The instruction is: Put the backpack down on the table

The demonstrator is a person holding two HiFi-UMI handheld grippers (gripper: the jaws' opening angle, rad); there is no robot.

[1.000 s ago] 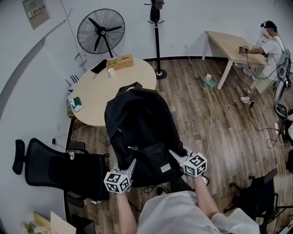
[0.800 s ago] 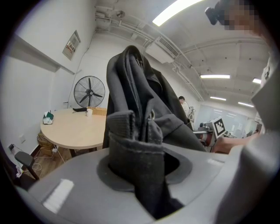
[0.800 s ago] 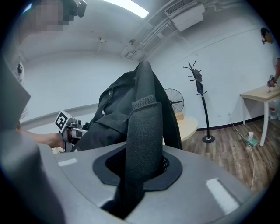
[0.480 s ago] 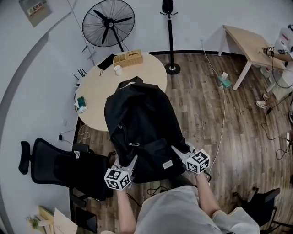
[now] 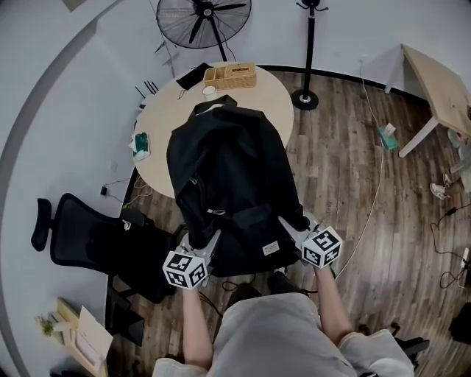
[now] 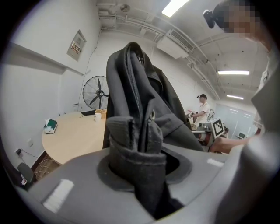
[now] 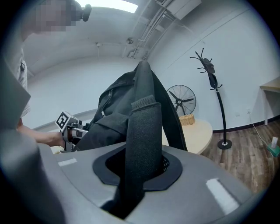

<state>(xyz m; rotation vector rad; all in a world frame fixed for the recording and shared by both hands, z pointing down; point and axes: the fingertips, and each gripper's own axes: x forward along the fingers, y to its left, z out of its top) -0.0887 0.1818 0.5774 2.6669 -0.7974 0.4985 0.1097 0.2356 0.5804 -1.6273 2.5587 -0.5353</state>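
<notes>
one black fabric backpack [image 5: 232, 188] is held up between your grippers, its far end over the round, pale-wood table [image 5: 158, 147]. your left gripper [image 5: 208, 244] pinches a thick fold of its cloth; your right gripper [image 5: 289, 225] pinches a padded strap [image 7: 142, 144]. a woven basket [image 5: 230, 75] sits at the table's far edge. beyond: dark plank floor [image 5: 353, 184], a black chair [image 5: 96, 247], a round fan [image 5: 206, 11].

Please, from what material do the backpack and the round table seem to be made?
Backpack: matte black woven fabric, probably nylon or polyester; it folds softly and shows stitched seams and zippers.
Round table: pale wood or wood-look laminate, smooth with low sheen; no grain is clear, so I cannot tell which.
</notes>
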